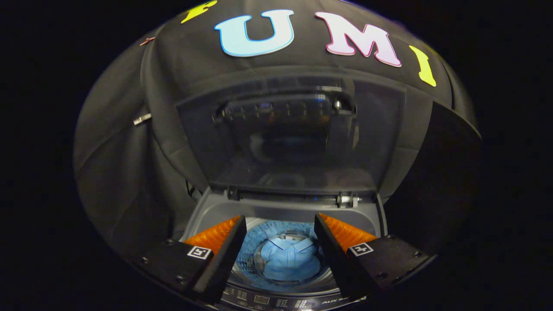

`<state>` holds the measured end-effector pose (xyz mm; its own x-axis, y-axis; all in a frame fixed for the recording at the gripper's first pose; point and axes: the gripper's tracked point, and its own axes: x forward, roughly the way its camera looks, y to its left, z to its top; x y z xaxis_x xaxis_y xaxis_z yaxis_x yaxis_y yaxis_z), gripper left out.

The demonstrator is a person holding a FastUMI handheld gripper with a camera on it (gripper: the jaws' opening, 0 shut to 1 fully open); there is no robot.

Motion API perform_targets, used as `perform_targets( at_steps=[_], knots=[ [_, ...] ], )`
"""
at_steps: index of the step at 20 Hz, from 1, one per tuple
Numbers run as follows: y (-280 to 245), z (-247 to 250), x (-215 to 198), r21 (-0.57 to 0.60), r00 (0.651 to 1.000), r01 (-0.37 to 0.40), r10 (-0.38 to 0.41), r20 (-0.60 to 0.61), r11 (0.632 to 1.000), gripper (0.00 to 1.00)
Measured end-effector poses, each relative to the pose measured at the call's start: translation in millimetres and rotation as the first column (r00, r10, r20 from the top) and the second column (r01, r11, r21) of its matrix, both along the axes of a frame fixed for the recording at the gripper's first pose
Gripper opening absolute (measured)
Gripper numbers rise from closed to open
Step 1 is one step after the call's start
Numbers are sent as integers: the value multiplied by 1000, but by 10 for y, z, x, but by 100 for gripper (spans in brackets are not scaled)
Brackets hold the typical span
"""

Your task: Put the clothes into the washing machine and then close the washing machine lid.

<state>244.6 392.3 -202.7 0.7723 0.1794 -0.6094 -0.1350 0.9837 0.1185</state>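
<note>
Shirt (288,258) already lies down in the washing machine (216,211) drum, seen between your spread, empty claw (280,231) fingers. Lid (289,134) stands raised beyond them; closing it is what you have left.

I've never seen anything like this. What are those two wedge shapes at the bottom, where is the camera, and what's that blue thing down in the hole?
The camera rides on a hand-held gripper, a two-finger tool that a person carries, and looks forward along its fingers. The two wedges are those fingers, standing open with nothing between them.

Below and ahead of them is a top-loading washing machine. Its see-through lid is raised and stands upright against the dark booth wall behind. Down in the drum lies a folded blue shirt, seen through the gap between the fingers. The strip of buttons nearest the camera is the machine's control panel.

So the shirt is already inside; the lid is not yet closed.
</note>
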Motion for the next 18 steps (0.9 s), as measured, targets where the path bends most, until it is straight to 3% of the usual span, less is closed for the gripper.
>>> perform_targets(
  at_steps=[9, 18],
  knots=[
    [105, 1215, 678, 76, 984, 26, -39, 175, 997, 99],
    [274, 1322, 1387, 61, 983, 53, -63, 170, 997, 99]
  ],
)
